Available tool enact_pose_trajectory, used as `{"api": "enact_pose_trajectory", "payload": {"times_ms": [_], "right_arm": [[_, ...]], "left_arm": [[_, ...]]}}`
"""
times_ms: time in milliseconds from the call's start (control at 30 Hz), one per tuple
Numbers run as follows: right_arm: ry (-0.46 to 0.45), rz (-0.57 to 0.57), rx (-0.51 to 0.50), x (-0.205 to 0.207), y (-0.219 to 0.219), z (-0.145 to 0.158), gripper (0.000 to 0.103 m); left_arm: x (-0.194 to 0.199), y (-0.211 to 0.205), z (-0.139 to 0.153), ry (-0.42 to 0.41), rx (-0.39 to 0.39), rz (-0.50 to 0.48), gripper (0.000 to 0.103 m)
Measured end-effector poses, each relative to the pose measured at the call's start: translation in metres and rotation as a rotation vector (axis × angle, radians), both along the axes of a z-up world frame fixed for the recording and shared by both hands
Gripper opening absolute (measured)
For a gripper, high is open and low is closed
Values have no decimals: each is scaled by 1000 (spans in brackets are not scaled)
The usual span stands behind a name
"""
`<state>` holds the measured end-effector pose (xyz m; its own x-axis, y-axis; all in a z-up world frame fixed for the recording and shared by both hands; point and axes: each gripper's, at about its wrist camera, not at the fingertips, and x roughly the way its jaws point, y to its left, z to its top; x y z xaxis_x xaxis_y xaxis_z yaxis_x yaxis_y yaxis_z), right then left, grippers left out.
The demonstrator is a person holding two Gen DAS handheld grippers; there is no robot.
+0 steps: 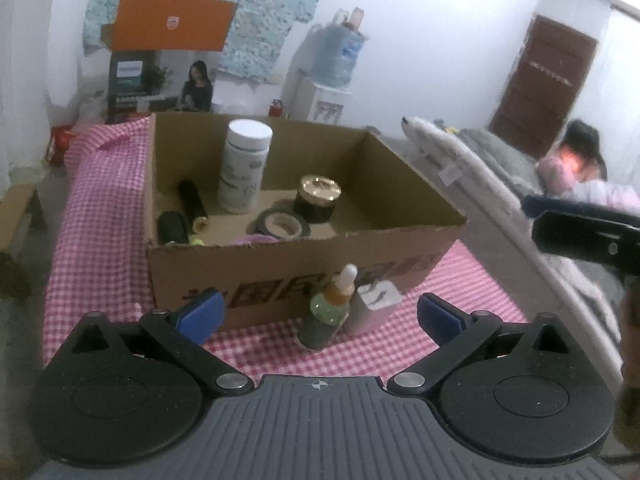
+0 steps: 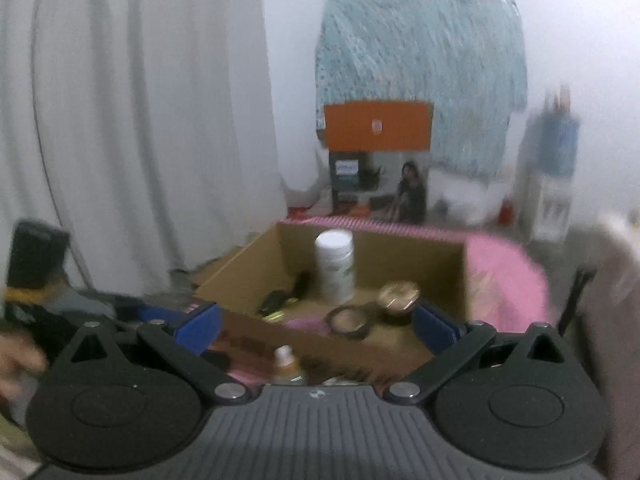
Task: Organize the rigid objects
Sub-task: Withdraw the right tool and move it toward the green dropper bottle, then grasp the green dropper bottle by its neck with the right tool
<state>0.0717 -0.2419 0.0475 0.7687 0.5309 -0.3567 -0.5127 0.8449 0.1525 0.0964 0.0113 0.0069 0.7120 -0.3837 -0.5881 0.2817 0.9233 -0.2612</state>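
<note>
A cardboard box (image 1: 304, 276) stands on a pink checked cloth (image 1: 96, 216). Inside it are a white bottle (image 1: 244, 166), a gold-lidded jar (image 1: 318, 198), a tape roll (image 1: 282, 224) and black cylinders (image 1: 192, 200). In front of the box stand a dropper bottle (image 1: 328, 312) and a pale charger block (image 1: 372, 304). My left gripper (image 1: 320, 314) is open and empty, its fingers on either side of the dropper bottle, a little short of it. My right gripper (image 2: 318, 326) is open and empty above the box (image 2: 452, 276). The dropper bottle (image 2: 286, 366) shows just below it.
A bed with grey and white bedding (image 1: 480, 168) lies to the right, with a person (image 1: 580, 156) at its far end. A water dispenser (image 1: 328, 76), an orange-topped carton (image 1: 168, 52) and a white curtain (image 2: 140, 120) stand behind the table.
</note>
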Motion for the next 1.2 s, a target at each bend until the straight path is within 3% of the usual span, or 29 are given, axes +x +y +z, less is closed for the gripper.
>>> {"api": "enact_pose_trajectory", "payload": {"times_ms": [167, 267, 433, 500, 833, 967, 1100, 1200], "right_arm": [[126, 16, 100, 11, 12, -32, 103], [161, 25, 113, 15, 23, -47, 102], [197, 40, 100, 27, 38, -59, 90], [210, 42, 92, 33, 43, -63, 77], [226, 41, 30, 56, 65, -76, 42], [232, 32, 28, 61, 66, -79, 29], [241, 33, 32, 61, 63, -80, 21], [251, 33, 35, 59, 61, -80, 20]], "left_arm": [[7, -23, -24, -38, 191, -6, 103], [10, -33, -36, -49, 230, -38, 100], [15, -43, -48, -50, 228, -84, 90], [17, -46, -51, -45, 229, -90, 77], [26, -49, -53, -52, 226, -94, 48], [28, -52, -52, -55, 209, -112, 32], [26, -55, -52, -58, 213, -123, 31], [23, -56, -50, -48, 203, -138, 31]]}}
